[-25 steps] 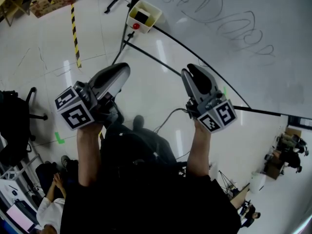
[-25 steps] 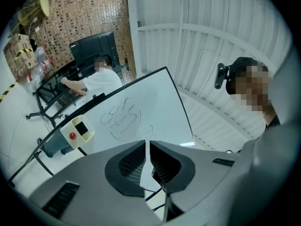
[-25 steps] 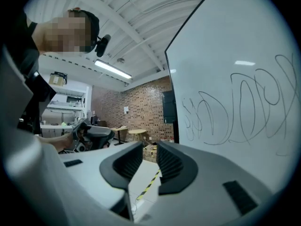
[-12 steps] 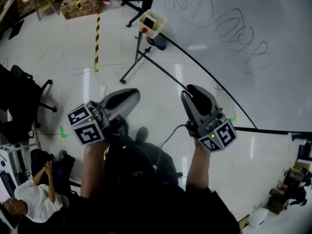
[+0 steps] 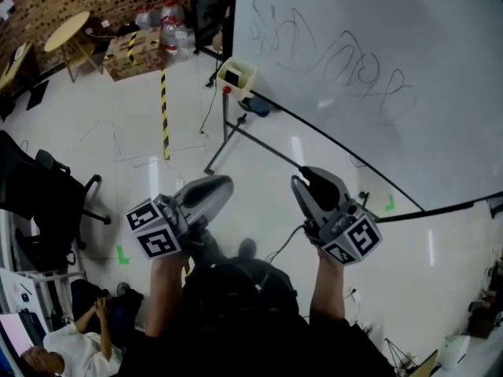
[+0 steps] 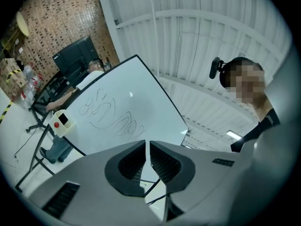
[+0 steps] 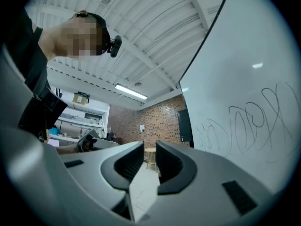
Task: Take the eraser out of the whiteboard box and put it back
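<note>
1. The left gripper (image 6: 147, 144) had its two dark ribbed pads (image 6: 131, 161) drawn together to a hairline slit. Nothing sat between them.
2. The right gripper (image 7: 149, 149) kept a narrow gap between its pads (image 7: 171, 166). Its jaws had just been closing, and only floor and the far room showed through the gap, so it gripped nothing.
3. In the head view both grippers were held out in front of the person, side by side and apart, with their tips toward the whiteboard (image 5: 377, 45). Each carried its marker cube at the near end, the left cube (image 5: 153, 230) and the right cube (image 5: 351, 240), above the person's forearms.
4. The eraser (image 5: 231, 77) showed as a dark block inside the cream whiteboard box (image 5: 244, 71). The box hung at the board's lower left corner and had a red round spot (image 5: 227, 90) on its side. It was well apart from both grippers, beyond their tips.
5. The whiteboard bore looping pen scribbles (image 5: 346, 61), and its dark stand legs (image 5: 228, 132) spread over the glossy white floor (image 5: 118, 155) beneath the box.
6. Farther out on the floor ran a strip of yellow-and-black tape (image 5: 164, 116). Past it stood a cardboard box (image 5: 130, 49) and a cluster of water bottles (image 5: 169, 30).
7. A round wooden table (image 5: 67, 31) stood near the brick wall at the upper left. A black office chair (image 5: 47, 203) stood at the left edge, and a seated person in a white top (image 5: 63, 348) was in the lower left corner.
</note>
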